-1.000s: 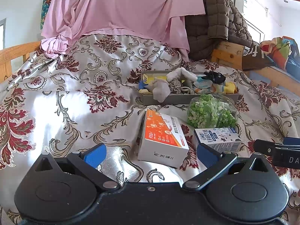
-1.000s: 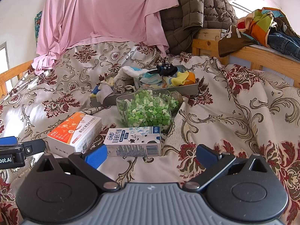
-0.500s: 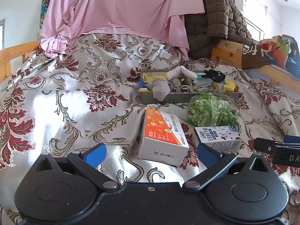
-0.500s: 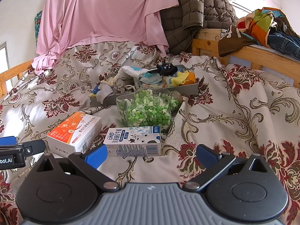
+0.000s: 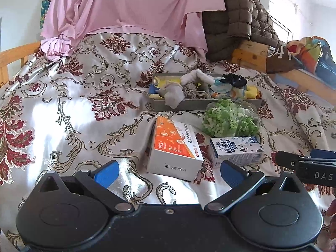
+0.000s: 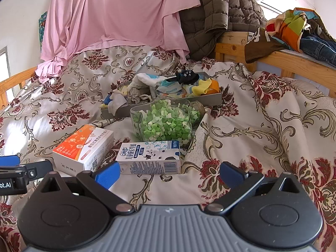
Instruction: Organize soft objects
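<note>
A grey tray (image 5: 201, 105) (image 6: 210, 101) on the floral bedspread holds a heap of socks and small cloths (image 5: 189, 86) (image 6: 168, 84). In front of it lies a clear bag of green and white pieces (image 5: 230, 118) (image 6: 166, 121). An orange-and-white box (image 5: 174, 147) (image 6: 84, 147) and a milk carton (image 5: 236, 149) (image 6: 150, 159) lie closer to me. My left gripper (image 5: 167, 172) is open, low over the bedspread just short of the orange box. My right gripper (image 6: 168, 173) is open just short of the milk carton. Neither holds anything.
A pink sheet (image 5: 130, 8) and a brown quilted jacket (image 5: 235, 14) hang behind the bed. Wooden rails (image 6: 289, 61) with piled clothes (image 6: 294, 25) run along the right. The other gripper's finger shows at each view's edge (image 5: 304, 163) (image 6: 23, 172). Bare bedspread (image 5: 63, 115) lies to the left.
The left wrist view has tilted slightly, so the tray and boxes sit a little higher in frame. The right gripper has not moved. Both stay open.
</note>
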Available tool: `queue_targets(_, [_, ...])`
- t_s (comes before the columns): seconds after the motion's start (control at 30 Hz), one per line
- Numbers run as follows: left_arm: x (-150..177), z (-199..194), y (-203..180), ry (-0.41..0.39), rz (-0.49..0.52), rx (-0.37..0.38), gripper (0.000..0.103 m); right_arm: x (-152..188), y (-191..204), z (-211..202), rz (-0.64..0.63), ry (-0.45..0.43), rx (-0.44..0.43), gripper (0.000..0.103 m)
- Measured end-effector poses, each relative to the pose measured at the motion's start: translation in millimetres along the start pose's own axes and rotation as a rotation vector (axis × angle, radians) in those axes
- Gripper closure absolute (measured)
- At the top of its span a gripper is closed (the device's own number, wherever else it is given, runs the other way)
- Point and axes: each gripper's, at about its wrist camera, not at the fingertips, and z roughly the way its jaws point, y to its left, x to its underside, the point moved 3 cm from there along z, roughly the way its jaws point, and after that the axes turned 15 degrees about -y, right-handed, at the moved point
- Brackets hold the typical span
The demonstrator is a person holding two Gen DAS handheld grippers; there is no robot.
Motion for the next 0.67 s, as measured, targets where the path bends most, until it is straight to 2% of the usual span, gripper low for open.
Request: queue_targets(0.67, [-0.9,-2.5,-2.2,-0.015,0.027,0.028,0.001,3.0,0.9,-0.9,-0.001,0.004,0.0,0.0])
